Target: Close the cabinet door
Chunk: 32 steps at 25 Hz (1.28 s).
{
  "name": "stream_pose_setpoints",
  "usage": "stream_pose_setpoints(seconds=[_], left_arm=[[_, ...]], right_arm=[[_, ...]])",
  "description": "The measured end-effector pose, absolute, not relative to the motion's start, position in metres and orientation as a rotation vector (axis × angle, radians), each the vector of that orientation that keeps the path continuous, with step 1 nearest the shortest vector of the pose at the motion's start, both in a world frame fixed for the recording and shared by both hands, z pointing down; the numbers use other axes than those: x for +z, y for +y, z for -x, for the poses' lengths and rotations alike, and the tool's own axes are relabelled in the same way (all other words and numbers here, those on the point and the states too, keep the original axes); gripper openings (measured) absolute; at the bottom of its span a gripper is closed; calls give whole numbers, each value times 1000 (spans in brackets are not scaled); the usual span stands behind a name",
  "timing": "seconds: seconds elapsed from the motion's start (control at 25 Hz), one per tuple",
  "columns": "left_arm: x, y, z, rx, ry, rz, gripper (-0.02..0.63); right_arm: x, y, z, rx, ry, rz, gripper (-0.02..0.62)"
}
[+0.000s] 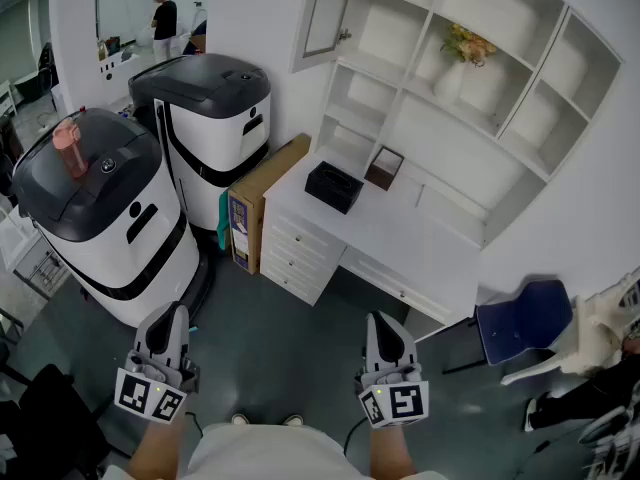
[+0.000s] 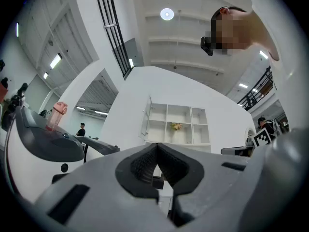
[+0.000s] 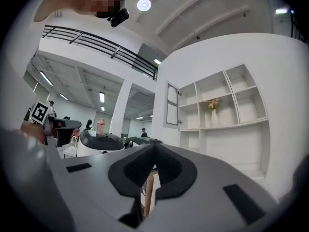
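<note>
The white wall shelf unit has one glass-panelled cabinet door at its upper left, swung open toward me. This door also shows far off in the left gripper view and in the right gripper view. My left gripper and right gripper are held low in front of me, well short of the shelves. The left gripper has its jaws together with nothing between them. The right gripper is likewise shut and empty.
A white desk with drawers stands under the shelves, bearing a black box and a brown box. A cardboard box leans beside it. Two large white-and-black machines stand left. A blue chair is at right.
</note>
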State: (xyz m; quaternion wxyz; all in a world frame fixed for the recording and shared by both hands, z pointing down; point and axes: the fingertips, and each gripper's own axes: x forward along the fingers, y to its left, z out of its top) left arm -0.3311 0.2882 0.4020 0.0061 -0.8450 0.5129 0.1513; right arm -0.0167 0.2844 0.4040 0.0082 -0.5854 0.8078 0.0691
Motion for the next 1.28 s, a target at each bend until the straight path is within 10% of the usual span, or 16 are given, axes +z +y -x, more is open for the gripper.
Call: stream_pose_setpoints(seconds=[0.92,1.28], left_arm=[[399,282,262,379,1700,2509,14],[373,245,266,340,1796,2398,334]], right_arm=[[423,291,-72,96,2513,1687,0],[421,284,-102,101,2493,1721,-2]])
